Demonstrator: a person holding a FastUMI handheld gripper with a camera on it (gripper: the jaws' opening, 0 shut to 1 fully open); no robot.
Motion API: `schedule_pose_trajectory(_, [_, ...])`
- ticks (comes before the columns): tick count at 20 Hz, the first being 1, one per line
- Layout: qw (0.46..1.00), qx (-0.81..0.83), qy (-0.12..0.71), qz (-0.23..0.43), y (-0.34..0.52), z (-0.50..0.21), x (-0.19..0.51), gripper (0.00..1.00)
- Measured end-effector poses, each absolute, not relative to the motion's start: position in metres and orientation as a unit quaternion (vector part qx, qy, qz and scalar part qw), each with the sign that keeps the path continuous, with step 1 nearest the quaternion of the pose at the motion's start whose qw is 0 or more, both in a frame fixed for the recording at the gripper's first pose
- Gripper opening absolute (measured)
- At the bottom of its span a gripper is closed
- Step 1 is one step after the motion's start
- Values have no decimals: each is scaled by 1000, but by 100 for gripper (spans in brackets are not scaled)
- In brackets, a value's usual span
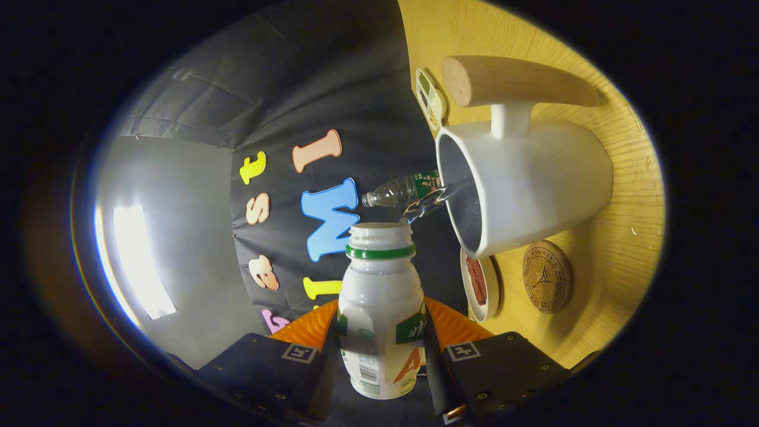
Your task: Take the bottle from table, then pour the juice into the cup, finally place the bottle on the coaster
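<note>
My gripper [380, 341] is shut on a white plastic bottle [379, 308] with a green neck ring and an open mouth. The whole view is rolled sideways, so the bottle is tipped over. A clear stream of liquid [431, 201] runs from its mouth into the white cup [533, 184], which has a long wooden handle [510, 80] and stands on the wooden table [616, 249] just beyond the fingers. A round cork coaster [547, 276] lies on the table right beside the cup.
A small white dish [481, 284] with something brown in it sits between the cup and the fingers. A clear plastic bottle [400, 191] with a green label lies behind the cup. A small white tray [431, 98] rests at the table's far edge.
</note>
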State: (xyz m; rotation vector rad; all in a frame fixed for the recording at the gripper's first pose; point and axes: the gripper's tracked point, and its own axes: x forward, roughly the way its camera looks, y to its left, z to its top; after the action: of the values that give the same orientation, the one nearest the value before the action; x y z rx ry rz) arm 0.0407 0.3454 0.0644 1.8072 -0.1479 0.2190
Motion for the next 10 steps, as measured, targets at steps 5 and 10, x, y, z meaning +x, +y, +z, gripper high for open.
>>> schedule_pose_trajectory(5, [604, 788, -65, 96, 345, 66, 42, 64])
schedule_pose_trajectory(10, [600, 792, -67, 97, 343, 67, 43, 64])
